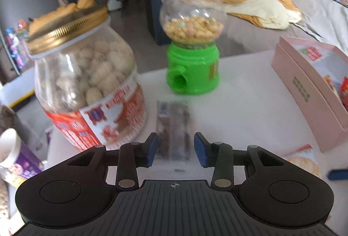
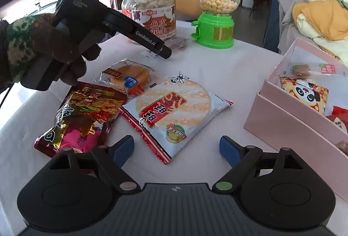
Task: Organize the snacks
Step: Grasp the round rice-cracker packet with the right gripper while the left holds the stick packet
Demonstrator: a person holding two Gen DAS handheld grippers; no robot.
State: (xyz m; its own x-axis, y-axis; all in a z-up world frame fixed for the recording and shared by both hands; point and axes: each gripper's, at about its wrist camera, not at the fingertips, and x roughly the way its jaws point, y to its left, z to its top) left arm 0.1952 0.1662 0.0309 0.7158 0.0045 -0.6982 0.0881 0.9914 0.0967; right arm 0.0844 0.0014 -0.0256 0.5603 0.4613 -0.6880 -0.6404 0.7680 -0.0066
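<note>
My left gripper [image 1: 175, 149] is open, its blue pads either side of a small clear snack packet [image 1: 173, 127] with dark contents on the white table. In the right wrist view the left gripper [image 2: 163, 52] is above that packet [image 2: 177, 43]. My right gripper [image 2: 176, 151] is open and empty, just short of a rice cracker packet [image 2: 174, 105]. Beside that lie a bun packet [image 2: 128, 78] and a red foil packet [image 2: 82, 116]. The pink box [image 2: 289, 125] at right holds a panda snack [image 2: 304, 92] and others.
A peanut jar with gold lid [image 1: 87, 88] stands left of the packet, and a green gumball dispenser [image 1: 192, 44] behind it. The pink box [image 1: 308, 101] is at right. A cup [image 1: 10, 157] sits at the table's left edge. A bed lies beyond.
</note>
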